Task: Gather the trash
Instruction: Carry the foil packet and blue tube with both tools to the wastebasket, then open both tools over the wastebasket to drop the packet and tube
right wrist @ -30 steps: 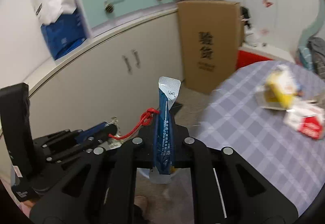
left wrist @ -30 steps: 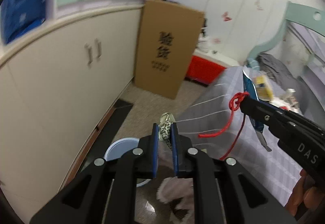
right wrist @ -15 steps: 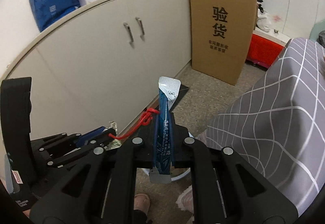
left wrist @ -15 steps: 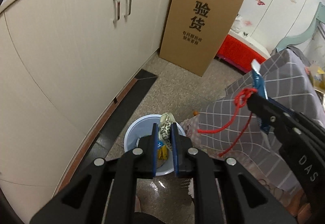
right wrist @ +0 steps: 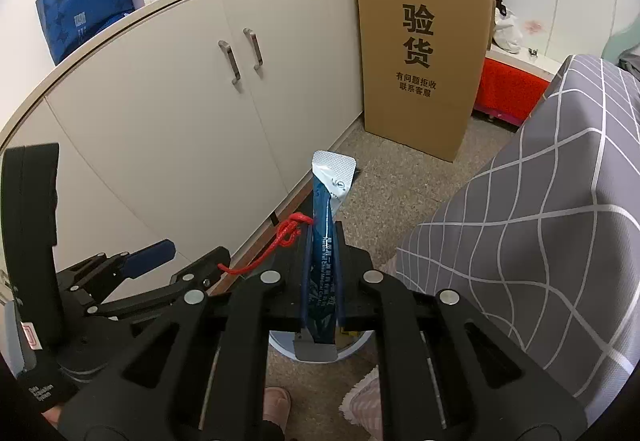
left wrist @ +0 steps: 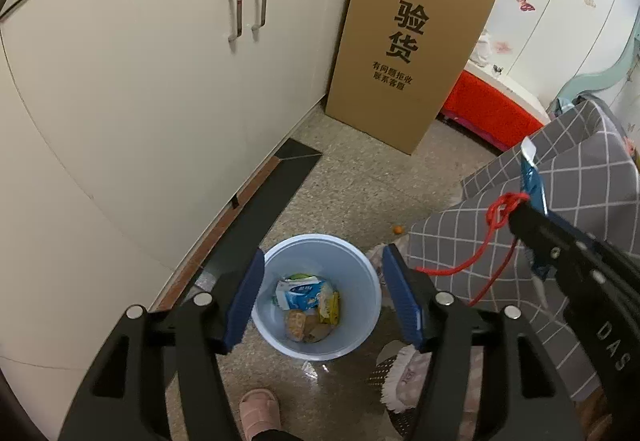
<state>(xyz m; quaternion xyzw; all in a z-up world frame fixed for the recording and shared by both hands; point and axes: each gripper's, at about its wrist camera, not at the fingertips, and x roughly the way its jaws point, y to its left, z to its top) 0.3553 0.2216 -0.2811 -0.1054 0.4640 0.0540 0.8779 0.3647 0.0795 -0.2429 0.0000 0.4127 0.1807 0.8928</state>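
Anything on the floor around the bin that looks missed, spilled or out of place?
One thing: a small orange bit lies on the speckled floor just beyond the pale blue plastic bin, near the hem of the grey checked cloth. It is too small to identify. The bin stands upright, with the wrappers inside it.

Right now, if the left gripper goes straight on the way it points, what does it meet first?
Probably the blue bin on the floor: the open left gripper frames its mouth, with nothing visible between. Depth is unclear.

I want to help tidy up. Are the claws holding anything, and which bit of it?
The right claw pinches the blue sachet around its lower half. The left claw has just opened above the bin and holds nothing.
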